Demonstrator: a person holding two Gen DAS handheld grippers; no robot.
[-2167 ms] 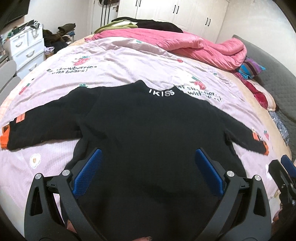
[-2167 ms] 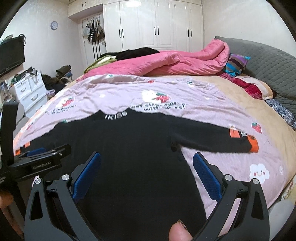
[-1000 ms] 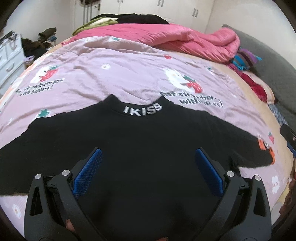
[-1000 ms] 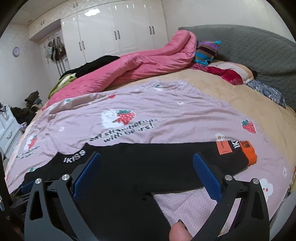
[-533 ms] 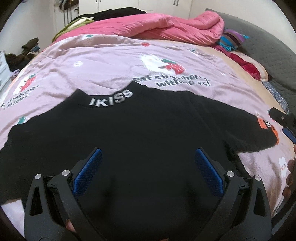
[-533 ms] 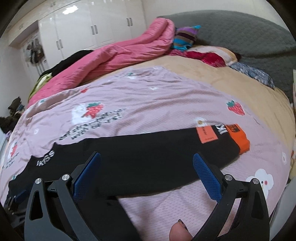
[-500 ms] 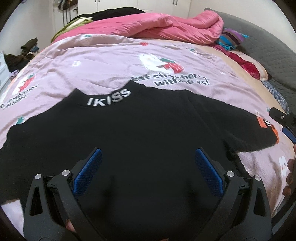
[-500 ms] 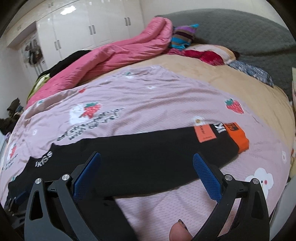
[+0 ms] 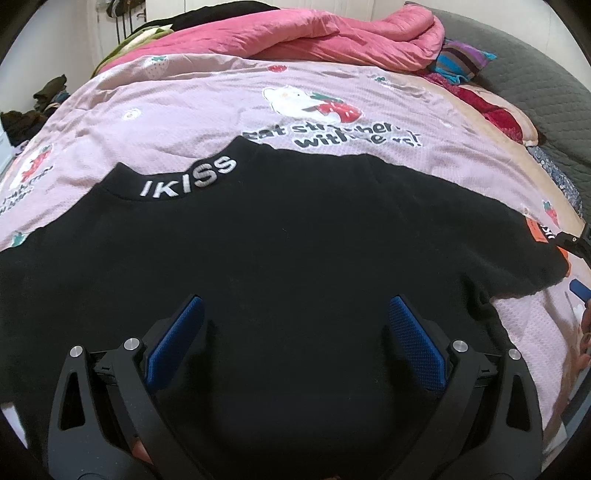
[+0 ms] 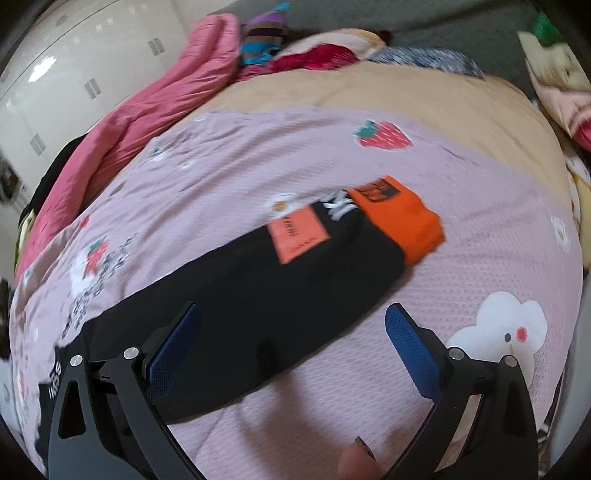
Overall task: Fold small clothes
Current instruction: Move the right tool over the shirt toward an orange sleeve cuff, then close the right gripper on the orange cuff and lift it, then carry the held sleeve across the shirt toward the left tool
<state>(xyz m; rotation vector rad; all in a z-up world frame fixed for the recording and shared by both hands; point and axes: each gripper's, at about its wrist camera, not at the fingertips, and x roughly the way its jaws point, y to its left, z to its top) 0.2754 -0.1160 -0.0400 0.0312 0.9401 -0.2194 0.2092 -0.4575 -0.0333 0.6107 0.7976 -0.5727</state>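
A small black sweater (image 9: 280,236) lies flat on the pink bedspread, its collar marked IKISS (image 9: 188,177) at the far side. My left gripper (image 9: 293,314) is open and empty, low over the sweater's body. In the right wrist view the sweater's right sleeve (image 10: 258,291) runs toward its orange cuff (image 10: 406,218), with an orange patch (image 10: 297,232) beside it. My right gripper (image 10: 291,321) is open and empty, just above the sleeve short of the cuff. It also shows at the left wrist view's right edge (image 9: 578,266).
A pink quilt (image 9: 314,33) is bunched along the bed's far side, with striped and red pillows (image 9: 465,62) near the grey headboard (image 9: 535,81). A beige blanket (image 10: 369,88) covers the bed beyond the pink bedspread (image 10: 480,258). White wardrobes (image 10: 55,81) stand behind.
My right gripper has moved right and closer along the sleeve toward the orange cuff, tilting. My left gripper has come closer to the sweater's body and turned slightly. Both stay open.
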